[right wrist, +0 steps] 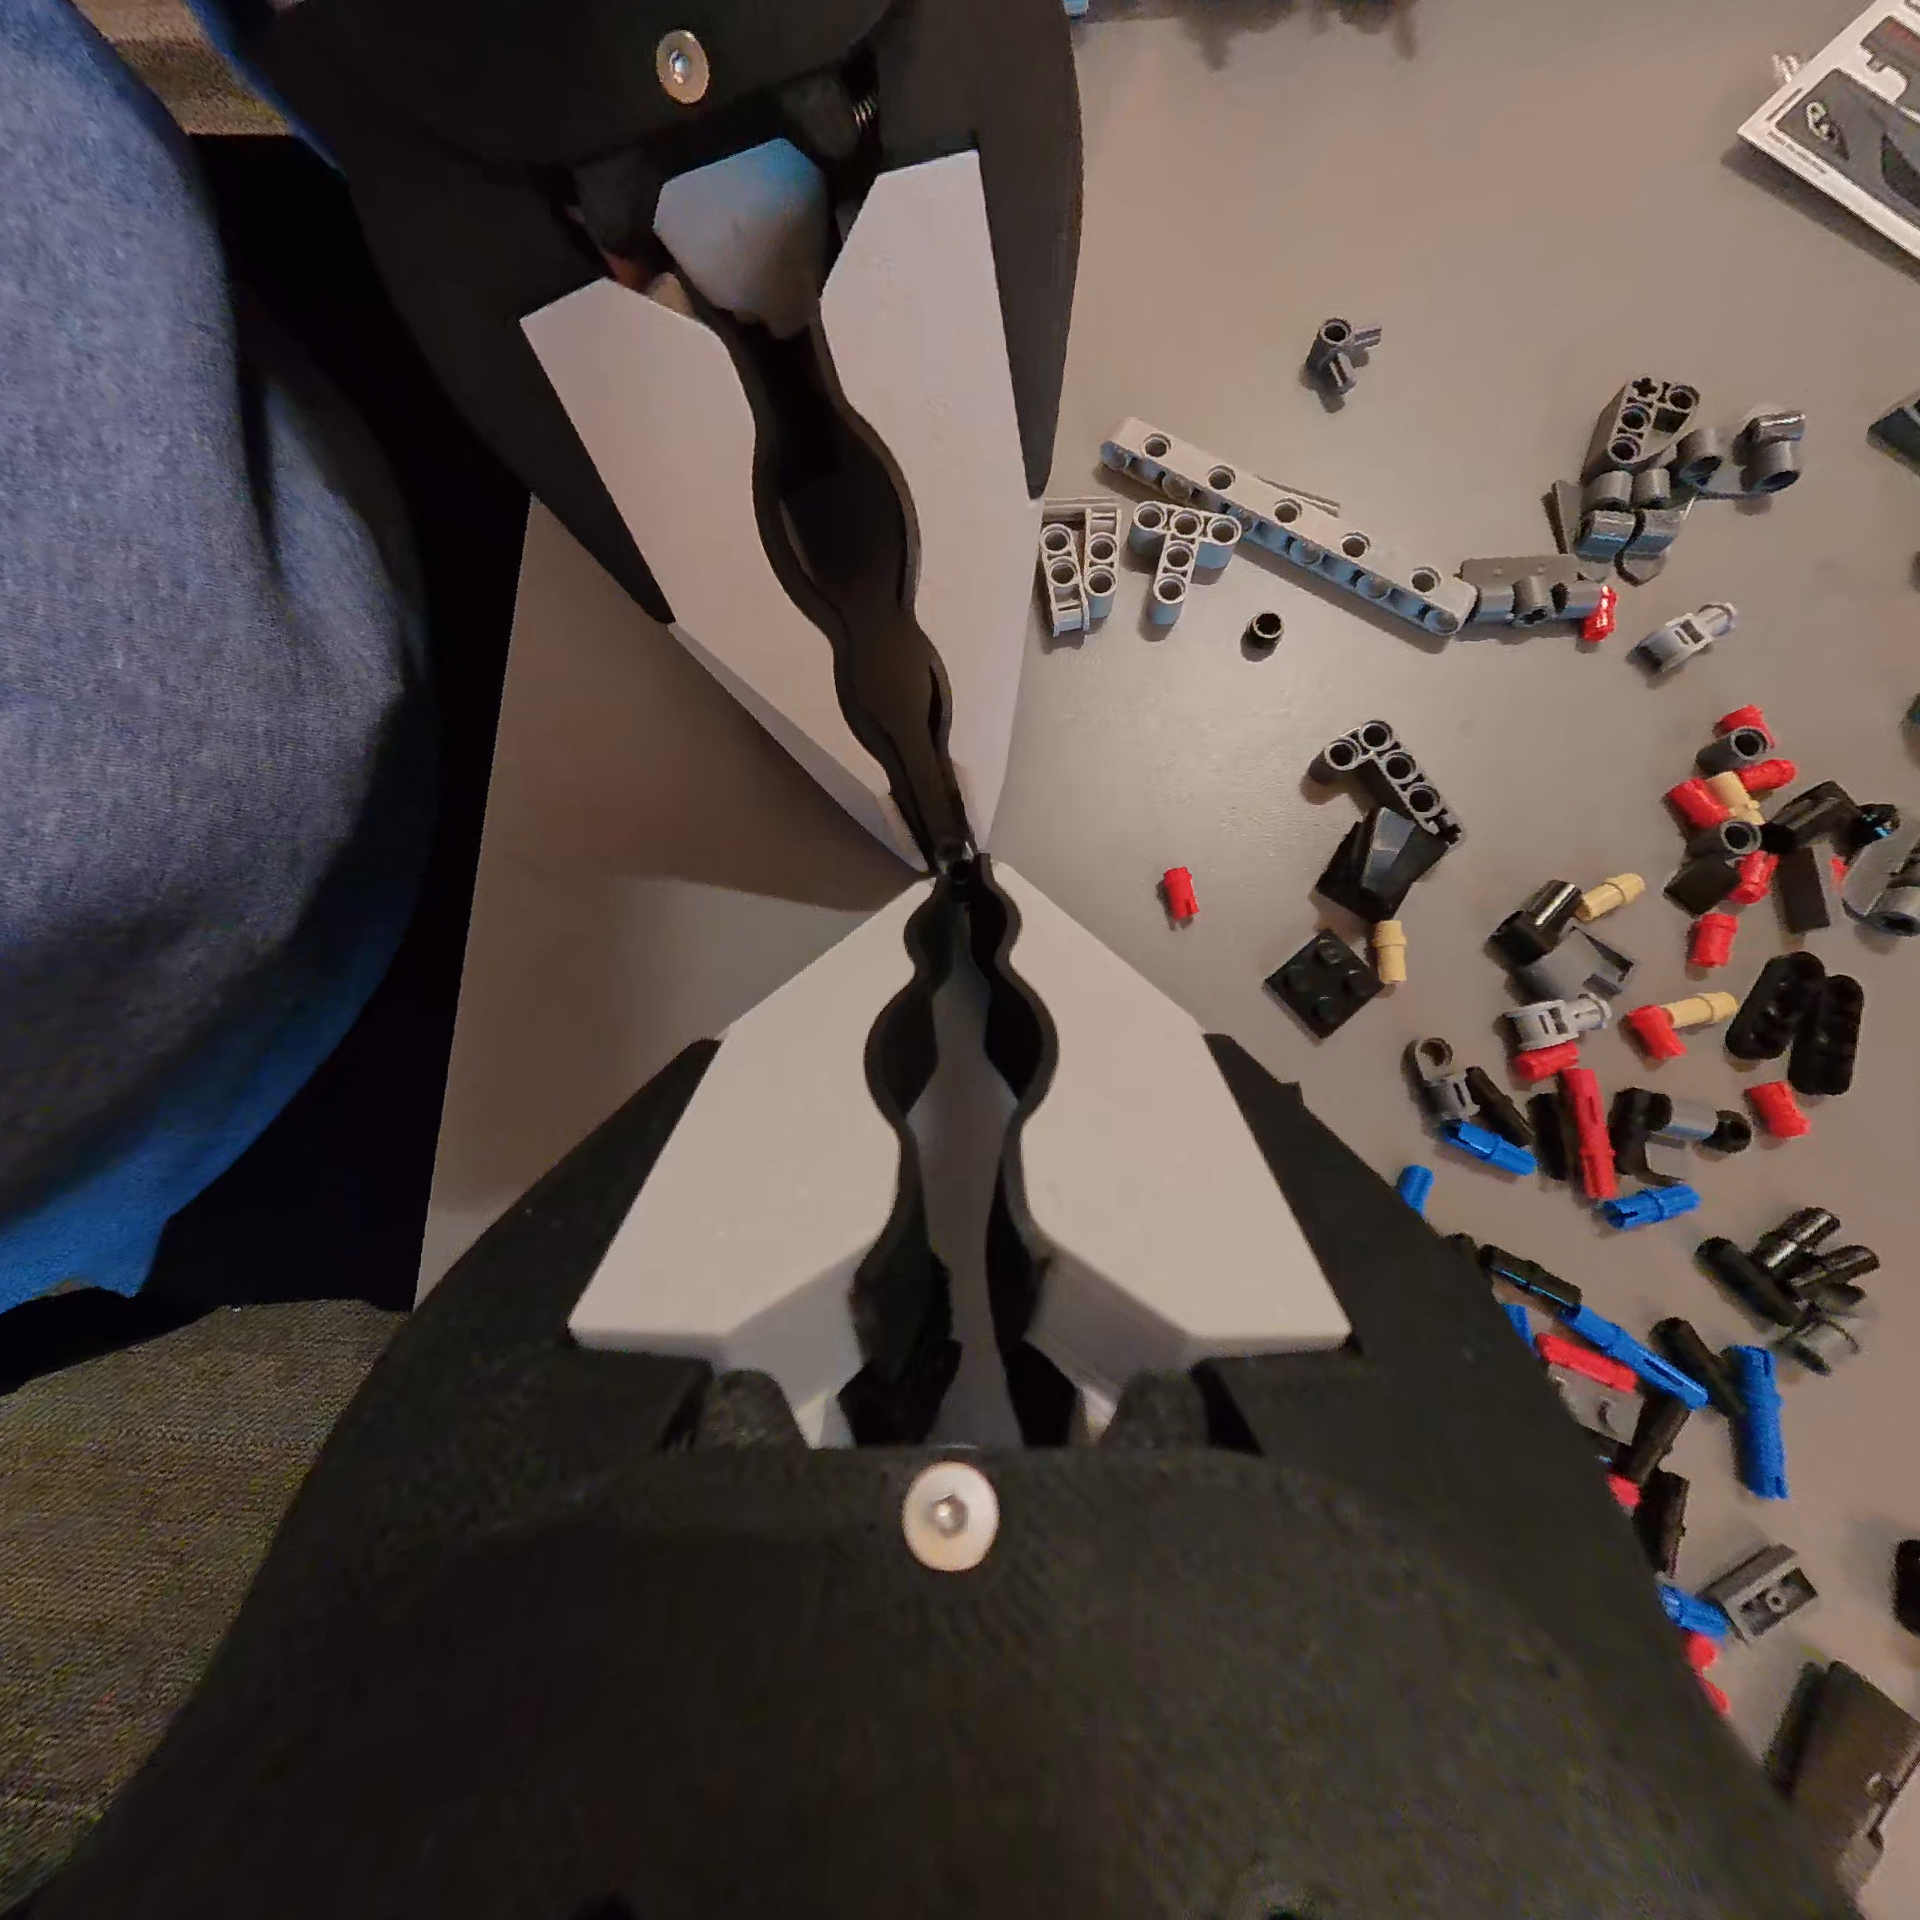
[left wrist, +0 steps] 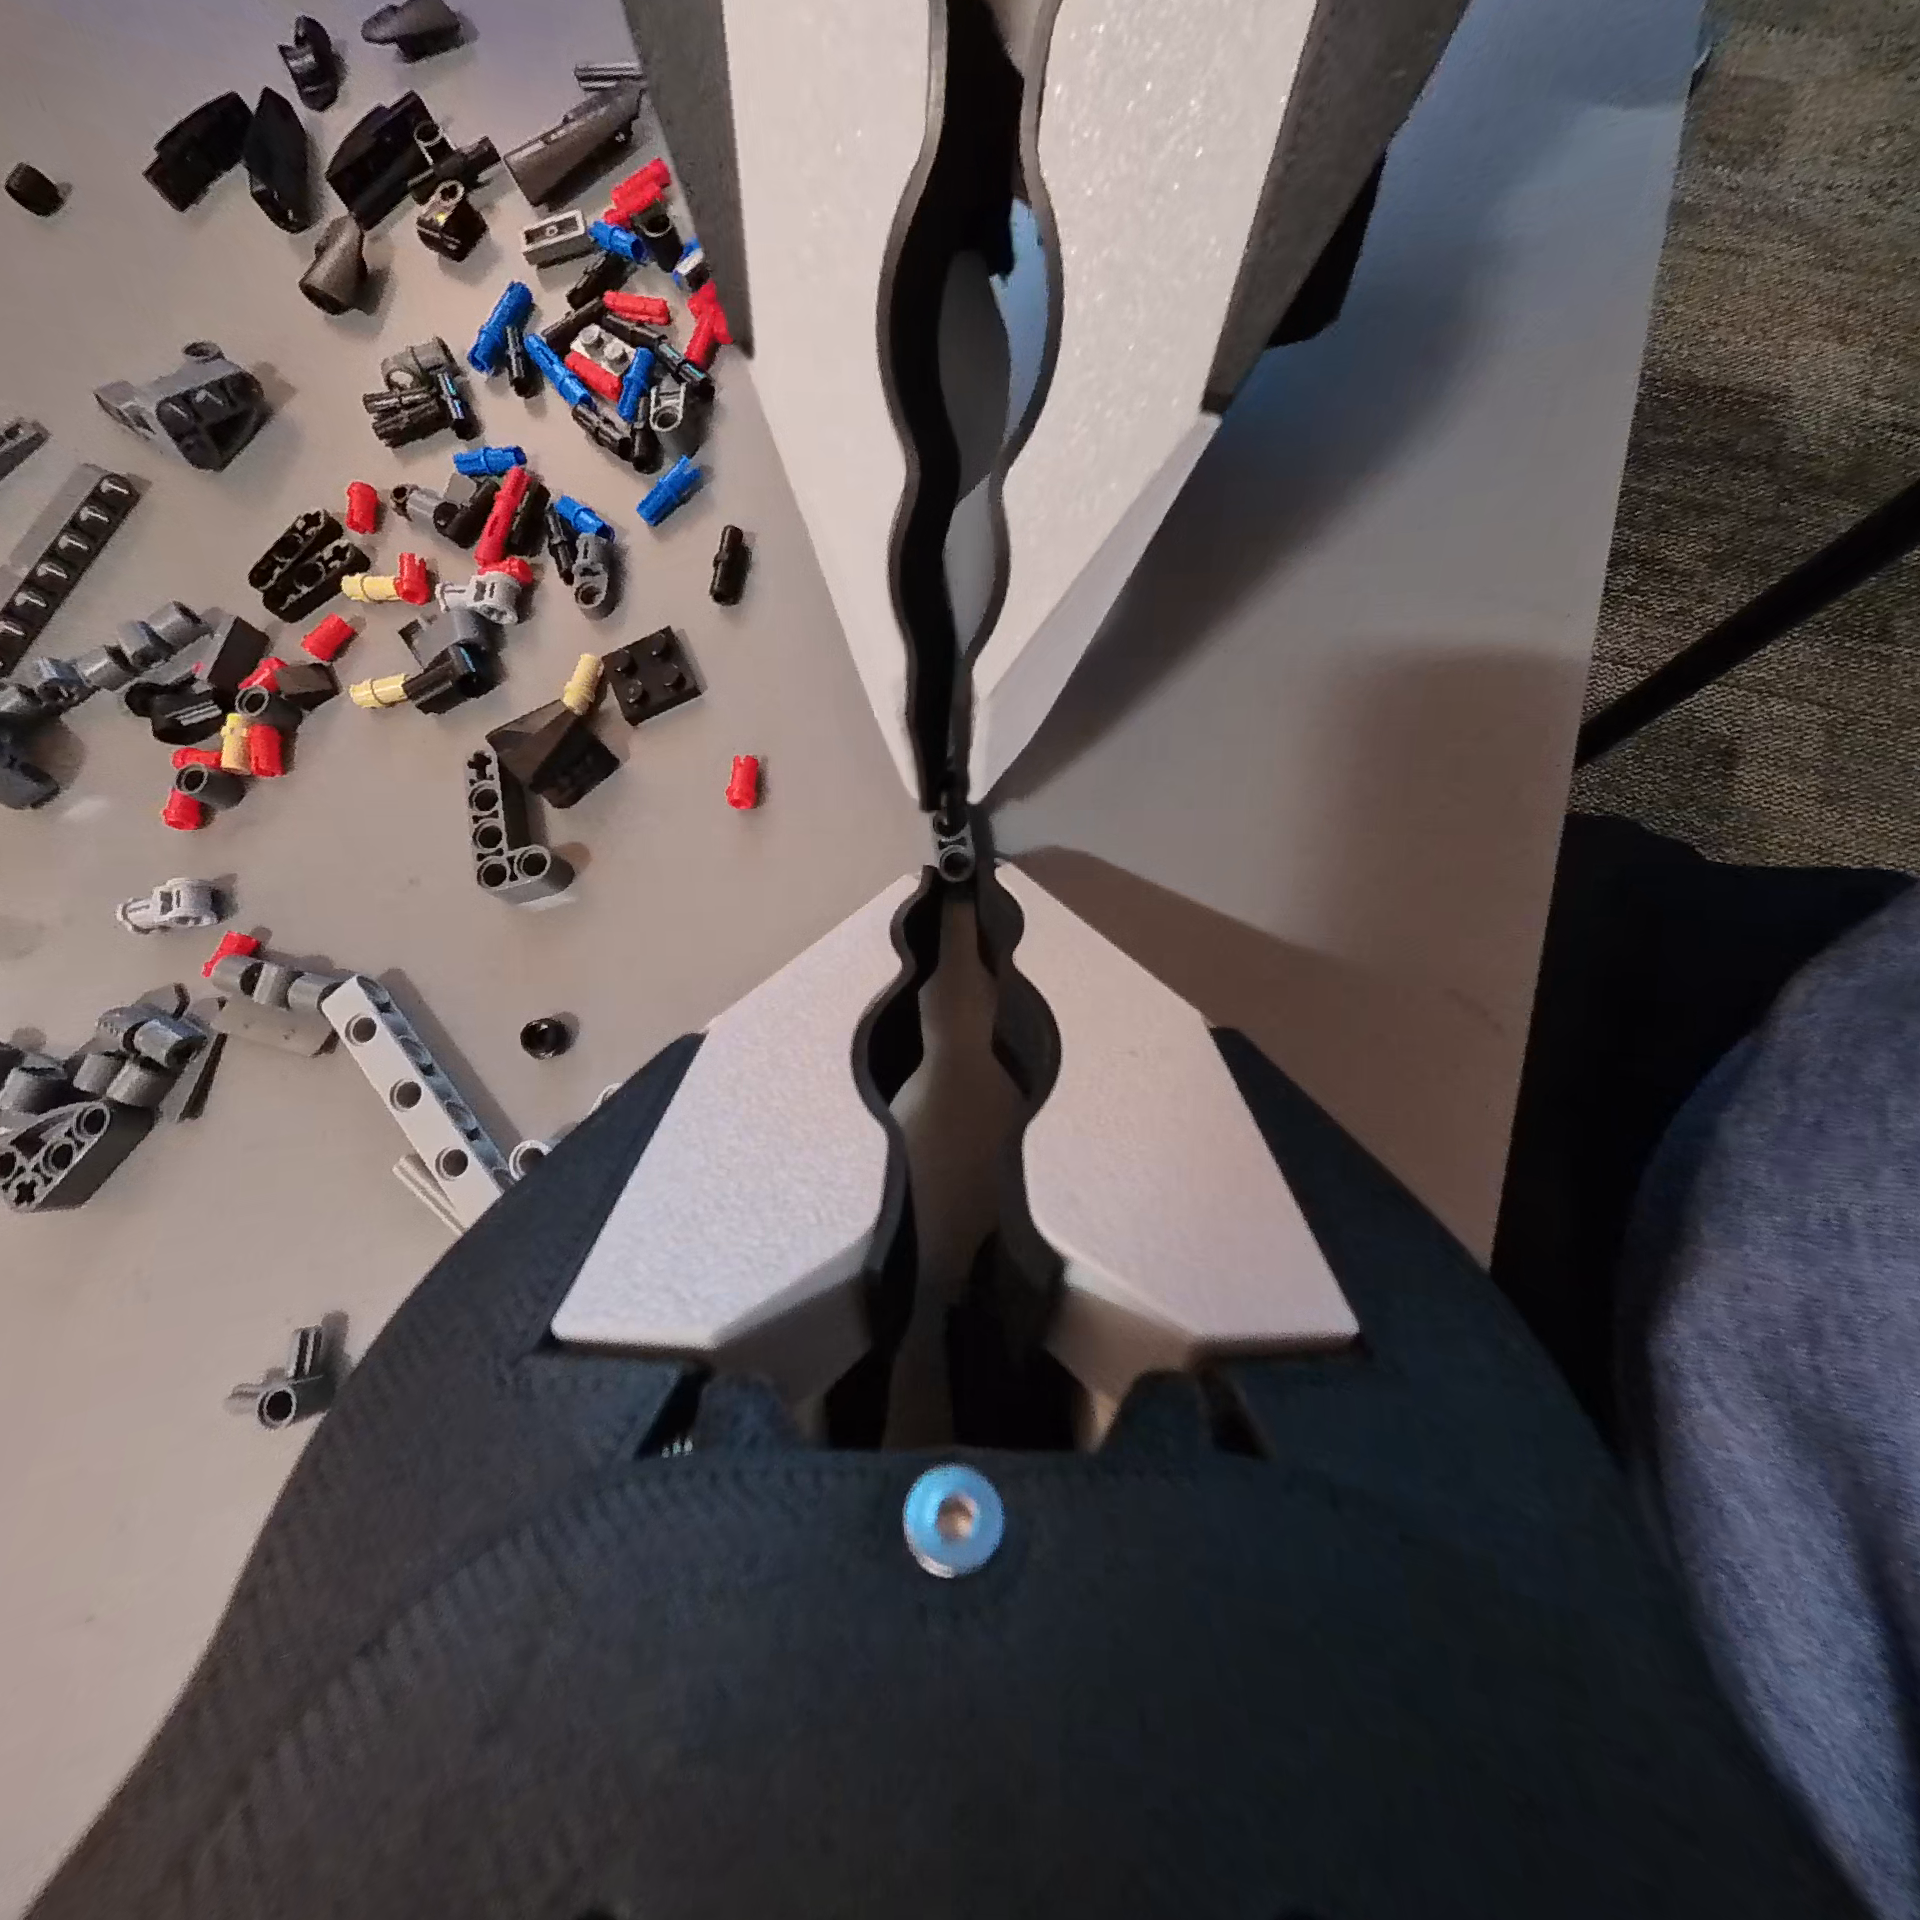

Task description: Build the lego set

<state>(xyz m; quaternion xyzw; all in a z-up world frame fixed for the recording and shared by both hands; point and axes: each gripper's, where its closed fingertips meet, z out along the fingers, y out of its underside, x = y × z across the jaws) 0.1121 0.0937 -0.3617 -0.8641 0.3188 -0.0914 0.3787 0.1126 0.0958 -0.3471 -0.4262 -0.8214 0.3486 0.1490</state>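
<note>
My left gripper (left wrist: 951, 883) and my right gripper (right wrist: 958, 891) meet tip to tip above the grey table (left wrist: 1299, 727), near its edge. Both are shut on a small black Lego connector (left wrist: 954, 842) with round holes, held between the two sets of tips. I cannot tell whether it is one piece or two pieces joined. The connector also shows in the right wrist view (right wrist: 956, 868). The right gripper (left wrist: 948, 795) comes in from the top of the left wrist view. The left gripper (right wrist: 935, 831) comes in from the top of the right wrist view.
Several loose red, blue, black, grey and tan pieces lie scattered on the table. Among them are a long light grey beam (right wrist: 1288, 530), a black 2x2 plate (right wrist: 1325, 982) and a lone red pin (right wrist: 1179, 894). An instruction booklet (right wrist: 1839, 135) lies far off. A person's blue clothing (left wrist: 1787, 1351) is past the table edge. Both grippers' tips are close together, under 4 cm apart.
</note>
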